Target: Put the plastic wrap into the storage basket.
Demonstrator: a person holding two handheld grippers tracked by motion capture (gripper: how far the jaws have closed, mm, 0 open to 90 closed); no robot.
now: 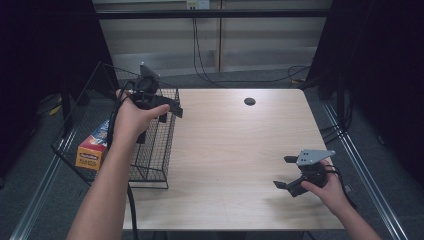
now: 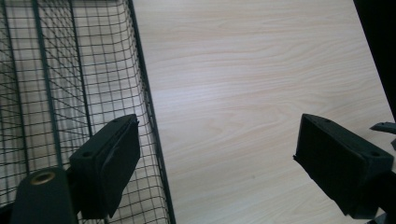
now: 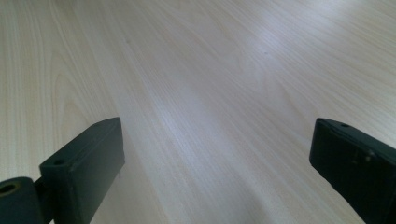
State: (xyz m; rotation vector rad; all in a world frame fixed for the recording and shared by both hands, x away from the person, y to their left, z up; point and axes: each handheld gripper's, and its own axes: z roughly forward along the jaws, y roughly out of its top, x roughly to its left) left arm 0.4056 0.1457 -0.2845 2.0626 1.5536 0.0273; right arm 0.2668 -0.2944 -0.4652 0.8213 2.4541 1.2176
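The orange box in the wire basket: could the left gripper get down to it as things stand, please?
Probably yes: the wire basket is open-topped, the left gripper hangs over its right wall with jaws apart and empty, and the orange box lies uncovered.

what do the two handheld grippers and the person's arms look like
Both are black two-jaw tools. The left gripper and the right gripper each carry a grey three-cornered plate on top, and a black cable trails from each. Seen close, the jaws are thick, blocky black pads with small round holes near their ends. The forearms are bare, with no sleeves or gloves in sight.
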